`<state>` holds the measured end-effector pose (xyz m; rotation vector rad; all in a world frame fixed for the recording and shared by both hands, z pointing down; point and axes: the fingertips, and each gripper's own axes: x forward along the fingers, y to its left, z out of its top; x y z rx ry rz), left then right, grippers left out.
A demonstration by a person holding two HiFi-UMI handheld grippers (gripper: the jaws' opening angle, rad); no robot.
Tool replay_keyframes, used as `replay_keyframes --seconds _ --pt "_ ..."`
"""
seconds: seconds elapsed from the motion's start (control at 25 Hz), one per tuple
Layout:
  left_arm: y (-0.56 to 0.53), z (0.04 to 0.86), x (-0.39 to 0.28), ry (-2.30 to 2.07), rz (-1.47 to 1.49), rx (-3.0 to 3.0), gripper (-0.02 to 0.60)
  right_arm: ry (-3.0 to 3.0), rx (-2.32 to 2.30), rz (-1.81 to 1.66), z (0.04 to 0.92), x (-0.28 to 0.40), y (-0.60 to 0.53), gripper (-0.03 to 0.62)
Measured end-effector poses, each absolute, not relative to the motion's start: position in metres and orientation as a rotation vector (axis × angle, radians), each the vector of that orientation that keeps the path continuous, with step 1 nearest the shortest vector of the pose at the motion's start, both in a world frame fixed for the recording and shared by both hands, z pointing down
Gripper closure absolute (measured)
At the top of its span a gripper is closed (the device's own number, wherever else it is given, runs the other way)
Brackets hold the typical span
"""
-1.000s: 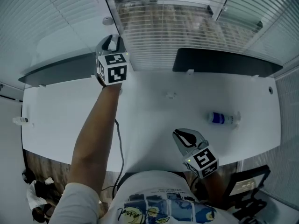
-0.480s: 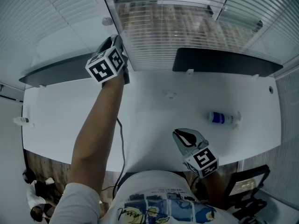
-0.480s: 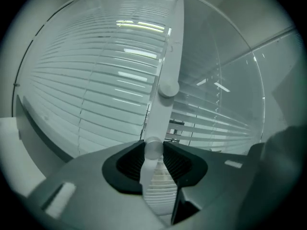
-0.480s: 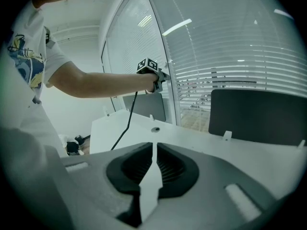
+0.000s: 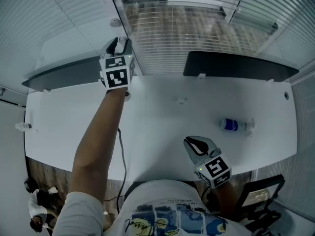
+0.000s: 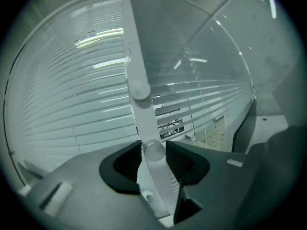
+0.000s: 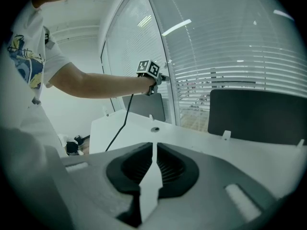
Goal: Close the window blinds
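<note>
The left gripper (image 5: pixel 118 44) is held at the white window post (image 6: pixel 135 66) beyond the far left of the desk (image 5: pixel 162 127), and its jaws have just been opening. The round knob (image 6: pixel 154 150) on the post is seen between the pads, but it is judged released, not gripped. The marker cube (image 5: pixel 117 72) is shown tilted half a second earlier and is now squared again, so one twist of the knob is taken as finished (a further twist may be required). The blinds (image 5: pixel 187 28) are located behind the glass at the far side. In the centre pane the slats are not yet fully turned, since the floor beyond is visible through them. The right gripper (image 5: pixel 197 145) is held idle over the near edge, its jaws pressed together on nothing. The knob and the pad clearances are shown only by the left gripper view. The bottle (image 5: pixel 231 125) lying on the right of the desk is shown only by the head view.
</note>
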<state>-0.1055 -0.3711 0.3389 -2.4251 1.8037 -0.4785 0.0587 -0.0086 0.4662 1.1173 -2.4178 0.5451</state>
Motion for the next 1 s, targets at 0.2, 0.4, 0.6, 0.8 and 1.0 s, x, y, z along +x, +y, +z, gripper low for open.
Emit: replay_keyframes --seconds 0.2,0.4,0.6,0.8,1.0 --pt "-0.364 0.34 -0.101 1.587 -0.71 -2.209 0.417 -2.42 1.113 0.544 0.467 0.057 -0.009 0.577" --pt "-0.359 0.346 -0.096 1.337 -0.933 -1.908 0.417 -2.424 1.108 0.537 0.465 0.055 -0.01 0.577" --pt "-0.365 0.355 -0.091 1.157 -1.068 -1.686 0.417 -2.426 1.105 0.535 0.465 0.054 -0.01 0.577" --pt "-0.368 0.357 -0.086 1.062 -1.111 -1.561 0.434 -2.417 1.115 0.539 0.468 0.059 -0.009 0.577" --pt "-0.366 0.356 -0.083 1.073 -1.101 -1.596 0.449 -2.417 1.12 0.535 0.467 0.061 -0.009 0.577"
